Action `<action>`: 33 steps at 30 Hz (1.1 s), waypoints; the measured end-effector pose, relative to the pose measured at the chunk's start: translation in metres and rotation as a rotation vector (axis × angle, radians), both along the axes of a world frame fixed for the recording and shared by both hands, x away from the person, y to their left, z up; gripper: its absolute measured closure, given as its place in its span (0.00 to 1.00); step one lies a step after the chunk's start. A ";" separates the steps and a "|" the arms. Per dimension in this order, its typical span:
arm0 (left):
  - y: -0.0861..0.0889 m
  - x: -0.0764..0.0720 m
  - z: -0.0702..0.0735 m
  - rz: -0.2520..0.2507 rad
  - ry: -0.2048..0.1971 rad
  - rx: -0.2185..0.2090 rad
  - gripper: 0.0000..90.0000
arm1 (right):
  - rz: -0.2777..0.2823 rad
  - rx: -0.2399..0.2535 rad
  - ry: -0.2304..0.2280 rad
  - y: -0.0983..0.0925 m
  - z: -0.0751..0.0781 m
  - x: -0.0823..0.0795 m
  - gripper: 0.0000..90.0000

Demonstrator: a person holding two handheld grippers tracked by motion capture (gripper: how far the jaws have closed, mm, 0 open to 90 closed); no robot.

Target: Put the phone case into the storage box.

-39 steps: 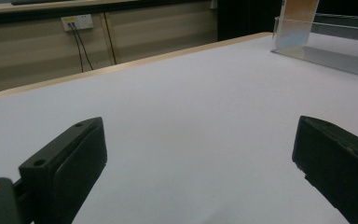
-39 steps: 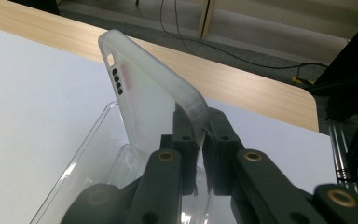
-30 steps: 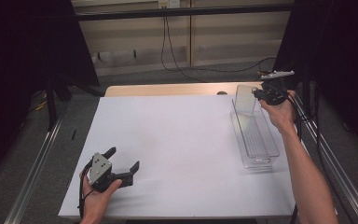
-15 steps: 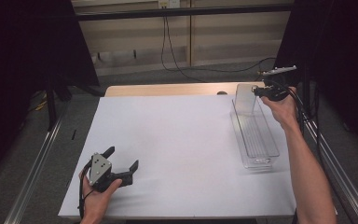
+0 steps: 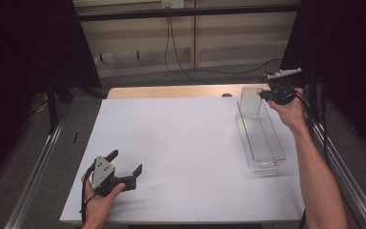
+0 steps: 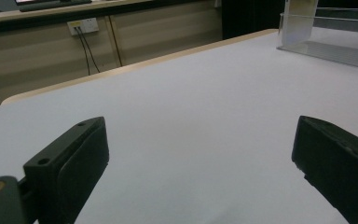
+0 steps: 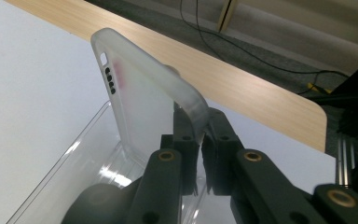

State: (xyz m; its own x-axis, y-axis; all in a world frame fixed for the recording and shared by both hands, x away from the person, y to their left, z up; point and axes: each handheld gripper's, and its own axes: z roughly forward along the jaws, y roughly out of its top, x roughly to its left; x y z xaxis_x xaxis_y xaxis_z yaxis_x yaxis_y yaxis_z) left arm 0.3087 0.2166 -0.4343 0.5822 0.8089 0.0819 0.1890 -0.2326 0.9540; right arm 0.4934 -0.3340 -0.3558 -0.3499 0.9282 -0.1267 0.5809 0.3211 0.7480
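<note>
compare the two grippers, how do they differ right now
The left gripper has its jaws wide apart with nothing between them; the right gripper is shut on a frosted phone case. The left sits low on the white table near the front edge; the right is raised at the far end of the clear bin. Both are black and hand-held.

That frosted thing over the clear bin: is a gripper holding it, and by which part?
Yes. The right gripper is shut on a translucent phone case, pinching its edge near one corner, above the clear bin's far end. The left gripper is open, holding nothing.
</note>
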 end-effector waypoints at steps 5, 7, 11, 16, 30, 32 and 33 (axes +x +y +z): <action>0.001 0.000 0.000 -0.001 -0.001 -0.002 0.04 | 0.004 -0.002 -0.016 0.001 -0.001 0.003 0.94; 0.001 0.000 0.000 -0.002 0.002 0.001 0.04 | 0.003 0.010 -0.020 0.000 -0.001 0.004 0.94; 0.000 0.000 0.000 0.001 0.001 0.001 0.04 | 0.012 0.016 -0.013 -0.002 -0.001 0.006 0.94; 0.000 0.000 0.000 -0.002 -0.002 0.004 0.04 | 0.008 0.045 0.002 -0.006 -0.001 0.012 0.93; 0.001 0.000 0.001 -0.010 0.003 0.001 0.04 | -0.022 0.105 0.007 -0.014 -0.004 0.016 0.92; 0.002 0.000 0.000 -0.011 0.004 0.002 0.04 | -0.028 0.106 0.008 -0.015 -0.005 0.016 0.92; 0.002 0.000 0.000 -0.010 0.004 0.003 0.04 | -0.031 0.113 0.011 -0.015 -0.005 0.016 0.92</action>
